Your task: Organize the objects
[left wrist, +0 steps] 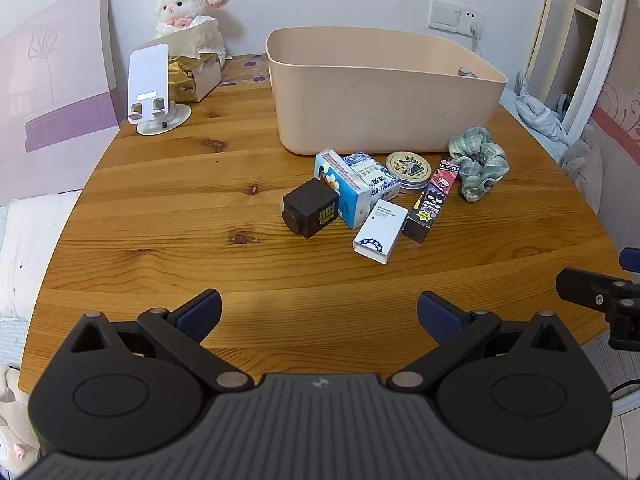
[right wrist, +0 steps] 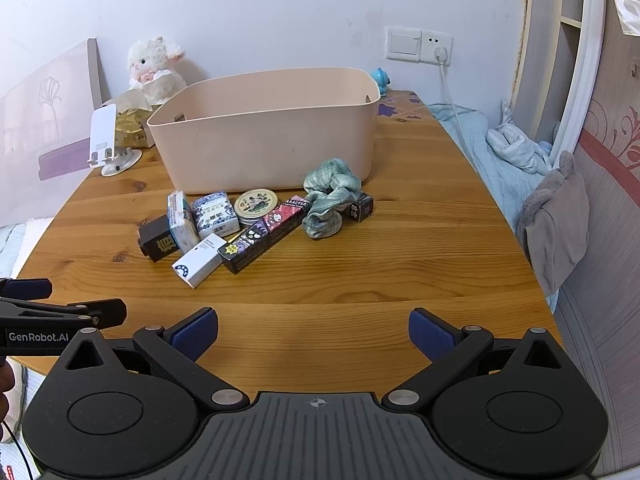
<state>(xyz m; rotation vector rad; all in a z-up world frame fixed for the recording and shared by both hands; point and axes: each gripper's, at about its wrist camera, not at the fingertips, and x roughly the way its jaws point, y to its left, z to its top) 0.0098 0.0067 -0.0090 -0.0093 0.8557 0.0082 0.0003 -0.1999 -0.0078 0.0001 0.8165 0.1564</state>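
Nothing has been picked up yet: both tools hover over the near edge of the desk (left wrist: 160, 208), well short of the clutter. The left hand-held gripper (left wrist: 319, 312) has its blue pads spread wide with nothing between them, and the right hand-held gripper (right wrist: 313, 330) is likewise spread and empty. The things to be tidied lie in a loose cluster just in front of the beige bin (left wrist: 380, 92): a dark cube-shaped box (left wrist: 310, 208), a blue-and-white carton (left wrist: 344, 188), a white box (left wrist: 380, 232), a round tin (left wrist: 408, 170), a long cartoon-printed box (left wrist: 434, 200) and a green checked scrunchie (left wrist: 478, 162); the right view also shows a small dark box (right wrist: 362, 208) beside the scrunchie. The bin seems the likely home for them, so the task looks to be at its start. The next move probably calls for reaching forward to an outer item, such as the white box, which lies nearest and has free sides, closing on its narrow width, then lifting clear over the bin's rim
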